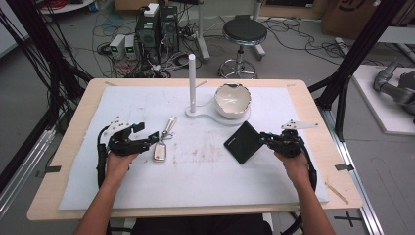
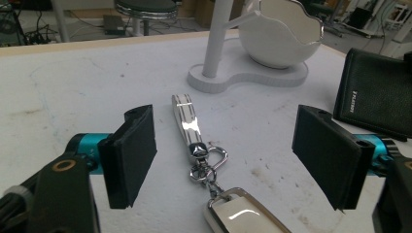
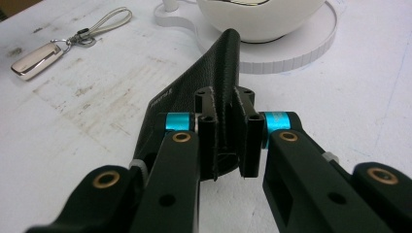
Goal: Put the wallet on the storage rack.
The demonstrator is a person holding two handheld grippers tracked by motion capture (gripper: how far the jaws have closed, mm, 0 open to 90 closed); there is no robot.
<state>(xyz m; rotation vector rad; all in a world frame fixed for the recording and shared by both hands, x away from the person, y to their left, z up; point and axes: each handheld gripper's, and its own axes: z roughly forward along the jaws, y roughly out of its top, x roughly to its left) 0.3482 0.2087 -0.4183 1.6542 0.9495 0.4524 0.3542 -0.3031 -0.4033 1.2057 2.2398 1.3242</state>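
White egg-shaped bowl (image 1: pixel 232 100) with a jagged, silver-edged rim sits on one lobe of a flat white base (image 1: pixel 205 116); a slim white post (image 1: pixel 192 83) stands upright on the other lobe. White mat (image 1: pixel 205 181), stained brown mid-table, covers the wooden table (image 1: pixel 68 147). Beyond, on the floor: black round stool (image 1: pixel 244 32), computer towers (image 1: pixel 157 29), tangled cables (image 1: pixel 293 36).

Black hand-held gripper (image 3: pixel 227 145) jaws, cyan collars, brass-ringed pivots — trailing black cables, grey three-cornered top plates
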